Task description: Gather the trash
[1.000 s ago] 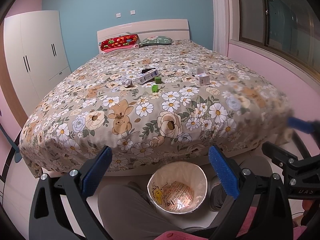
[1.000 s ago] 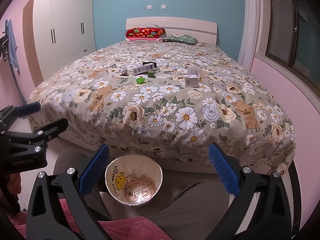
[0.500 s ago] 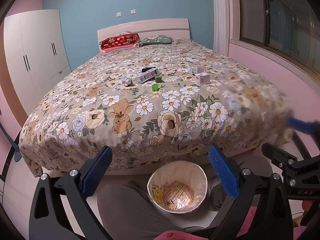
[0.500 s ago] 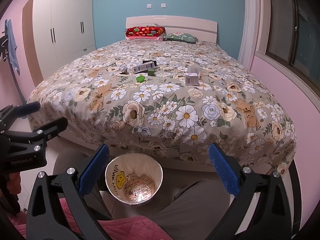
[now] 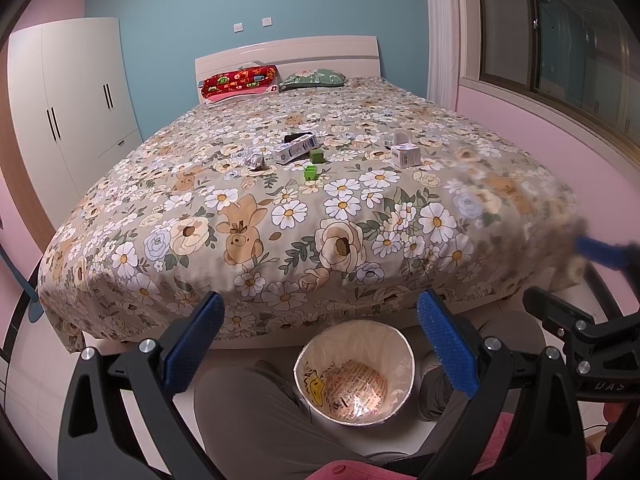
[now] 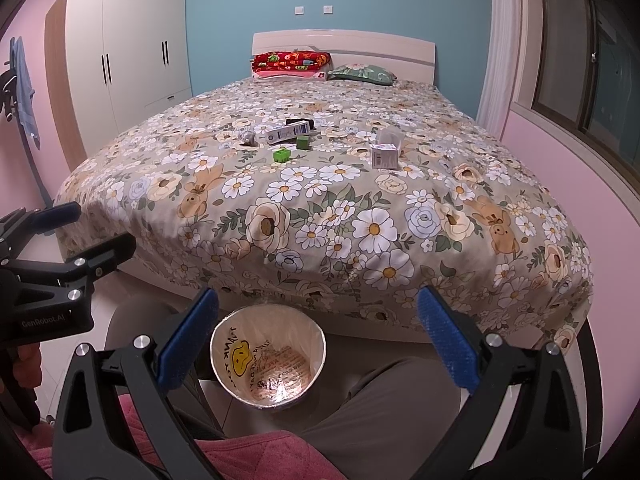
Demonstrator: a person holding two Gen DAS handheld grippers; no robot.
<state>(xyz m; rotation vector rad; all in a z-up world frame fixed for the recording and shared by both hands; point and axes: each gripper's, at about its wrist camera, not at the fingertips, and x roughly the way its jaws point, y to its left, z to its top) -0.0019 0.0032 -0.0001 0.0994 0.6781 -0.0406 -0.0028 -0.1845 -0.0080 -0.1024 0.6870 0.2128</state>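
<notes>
Below the bed's foot edge sits the trash bin, lined with a printed plastic bag, on the floor between the person's grey-trousered legs. Versus the earlier frames almost nothing differs: bin, litter and both tools sit in the same places; the views have only crept slightly nearer the bed.

Left gripper hangs above the bin, blue pads spread wide, nothing between them. Right gripper likewise released and empty, over the bin from the other side. Each tool shows at the edge of the other's view.

Trash all lies on the bed, mid-mattress, well beyond the bin and apart from both grippers: a white-and-blue carton lying flat with a black item just behind it, a dark green cube just beside the carton, a bright green cube nearer the foot, a crumpled wrapper to the carton's left, a small white box to its right with a pale cup-like thing behind.

Bedspread is beige, floral with cartoon bears. At the white headboard: a red patterned pillow and a green pillow. Blue wall behind the bed, pink side walls, white wardrobe left of the bed, dark window right of it.
</notes>
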